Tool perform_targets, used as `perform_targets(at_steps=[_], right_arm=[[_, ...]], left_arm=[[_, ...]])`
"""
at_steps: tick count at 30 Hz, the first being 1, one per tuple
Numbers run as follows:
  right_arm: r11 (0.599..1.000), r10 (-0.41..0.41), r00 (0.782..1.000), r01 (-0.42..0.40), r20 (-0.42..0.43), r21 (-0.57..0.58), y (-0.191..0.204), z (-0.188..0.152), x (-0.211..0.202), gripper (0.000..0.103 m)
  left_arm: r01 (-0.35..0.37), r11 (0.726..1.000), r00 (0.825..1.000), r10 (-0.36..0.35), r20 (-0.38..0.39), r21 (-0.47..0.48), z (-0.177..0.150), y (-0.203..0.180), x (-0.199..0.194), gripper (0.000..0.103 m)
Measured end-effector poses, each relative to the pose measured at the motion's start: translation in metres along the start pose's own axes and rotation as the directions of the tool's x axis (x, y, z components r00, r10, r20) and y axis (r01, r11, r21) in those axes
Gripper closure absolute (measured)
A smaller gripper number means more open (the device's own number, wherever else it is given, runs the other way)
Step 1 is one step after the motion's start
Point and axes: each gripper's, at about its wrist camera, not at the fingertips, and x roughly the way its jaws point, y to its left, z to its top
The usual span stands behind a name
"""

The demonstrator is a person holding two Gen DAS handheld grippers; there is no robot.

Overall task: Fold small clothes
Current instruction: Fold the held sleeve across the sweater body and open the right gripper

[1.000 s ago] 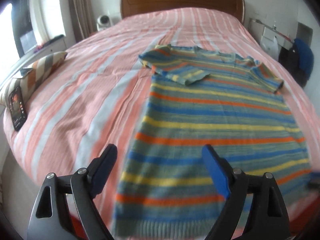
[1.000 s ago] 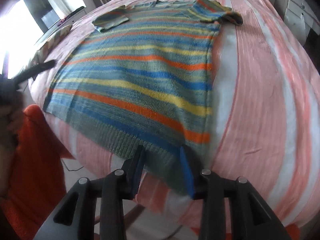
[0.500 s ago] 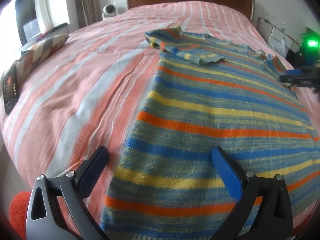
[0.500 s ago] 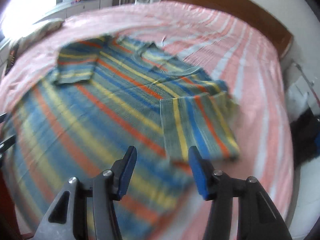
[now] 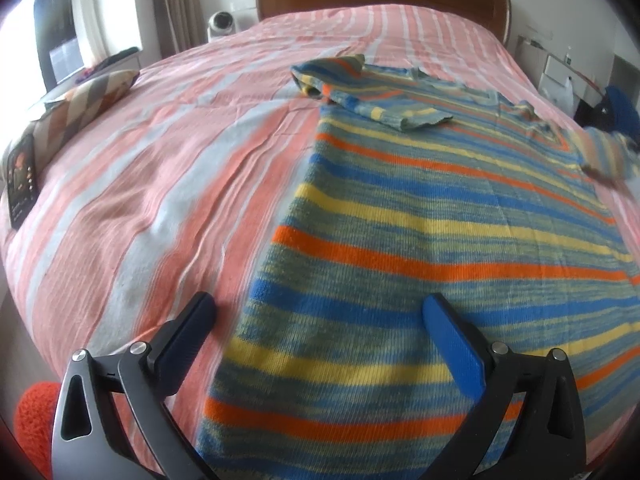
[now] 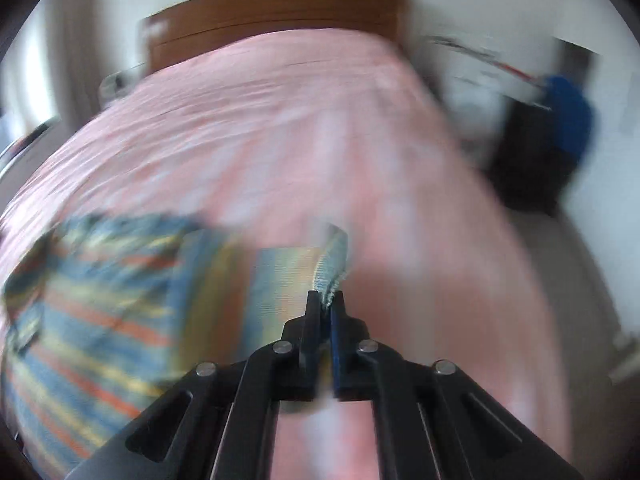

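- Since the earlier frames the right gripper [image 6: 325, 300] has left the sweater's hem, crossed to the shoulder end, and its jaws have just been closing, now with knit between them; the left wrist view has closed in a little on the near hem.
- Left of the left wrist view: a patterned cushion [image 5: 86, 100] and a dark phone [image 5: 22, 182] lie at the bed's edge, well apart from the garment.
- Lower centre of that view: the left gripper [image 5: 318, 322] stands with jaws wide apart, one finger over bare bed [image 5: 168, 184], the other over the knit, straddling the sweater's side edge near the hem. Nothing is held.
- Centre to right: the striped sweater [image 5: 460, 232] lies flat on the bed, neck towards the headboard [image 5: 380, 4]. One sleeve [image 5: 372, 94] at upper centre is already folded in over the chest.
- Far right edge: the other sleeve [image 5: 608, 152] appears raised and blurred.
- Right wrist view, heavily blurred: the right gripper is clamped on the ribbed cuff edge of that sleeve, at lower centre of frame.
- Judged step: folding the second sleeve inward over the body.
- Next move calls for carrying the cuff across onto the chest, laying it flat and releasing without dragging the shoulder askew. The left gripper looks placed to take the side edge afterwards; that is inference only.
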Motion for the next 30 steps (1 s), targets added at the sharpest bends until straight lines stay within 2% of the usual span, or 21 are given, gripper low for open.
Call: perform_targets(at_steps=[2,5,7,9,13,16,18,20,22,23,26,28,29,30], right_arm=[[0.998,-0.031,0.999,0.034,-0.042,0.061,-0.034,-0.009,0.006,0.100],[0.991,-0.043,0.993,0.056,-0.106,0.120,-0.058,-0.031,0.023,0.101],[0.982,-0.015,0.989,0.041,-0.145,0.182,-0.068,-0.048,0.034,0.101],[0.969,0.061,0.987,-0.022,-0.149,0.247,-0.074,-0.060,0.041,0.101],[0.975,0.039,0.984,0.000,-0.172,0.222,-0.074,-0.068,0.042,0.101],[0.975,0.071,0.985,-0.035,-0.157,0.220,-0.078,-0.071,0.038,0.101],[0.972,0.061,0.986,-0.023,-0.155,0.234,-0.086,-0.074,0.036,0.100],[0.946,0.094,0.985,-0.044,-0.143,0.320,-0.102,-0.079,0.031,0.087],[0.891,0.204,0.972,-0.135,-0.115,0.434,-0.112,-0.084,0.023,0.075],[0.873,0.232,0.966,-0.154,-0.117,0.463,-0.112,-0.087,0.020,0.073],[0.810,0.308,0.941,-0.183,-0.138,0.557,-0.109,-0.106,0.021,0.073],[0.792,0.339,0.928,-0.193,-0.155,0.579,-0.104,-0.115,0.030,0.072],[0.809,0.329,0.931,-0.189,-0.162,0.556,-0.099,-0.116,0.032,0.079],[0.831,0.314,0.934,-0.185,-0.169,0.526,-0.095,-0.115,0.033,0.092]], left_arm=[[-0.003,1.000,1.000,0.003,0.003,-0.002,0.000,0.000,0.000,0.000],[-0.011,1.000,1.000,0.011,0.010,-0.001,-0.001,-0.001,-0.001,0.000],[-0.013,1.000,1.000,0.013,0.013,-0.003,-0.002,-0.001,-0.001,0.000],[-0.016,1.000,1.000,0.016,0.015,-0.002,-0.003,-0.001,-0.002,0.000],[-0.018,1.000,1.000,0.018,0.016,-0.001,-0.003,-0.001,-0.002,0.000],[-0.018,1.000,1.000,0.018,0.017,-0.001,-0.003,-0.001,-0.002,0.000],[-0.016,1.000,1.000,0.016,0.015,-0.001,-0.003,-0.001,-0.002,0.000],[-0.018,1.000,1.000,0.018,0.016,-0.001,-0.003,-0.001,-0.002,0.000],[-0.019,1.000,1.000,0.019,0.017,-0.001,-0.003,-0.001,-0.002,0.000],[-0.019,1.000,1.000,0.019,0.017,-0.001,-0.003,-0.001,-0.002,0.000],[-0.018,1.000,1.000,0.019,0.017,-0.001,-0.003,-0.001,-0.002,0.000],[-0.019,1.000,1.000,0.019,0.017,0.000,-0.003,-0.001,-0.002,0.000],[-0.019,1.000,1.000,0.019,0.017,0.000,-0.003,-0.001,-0.002,0.000],[-0.019,1.000,1.000,0.019,0.019,0.002,-0.003,-0.001,-0.002,0.000]])
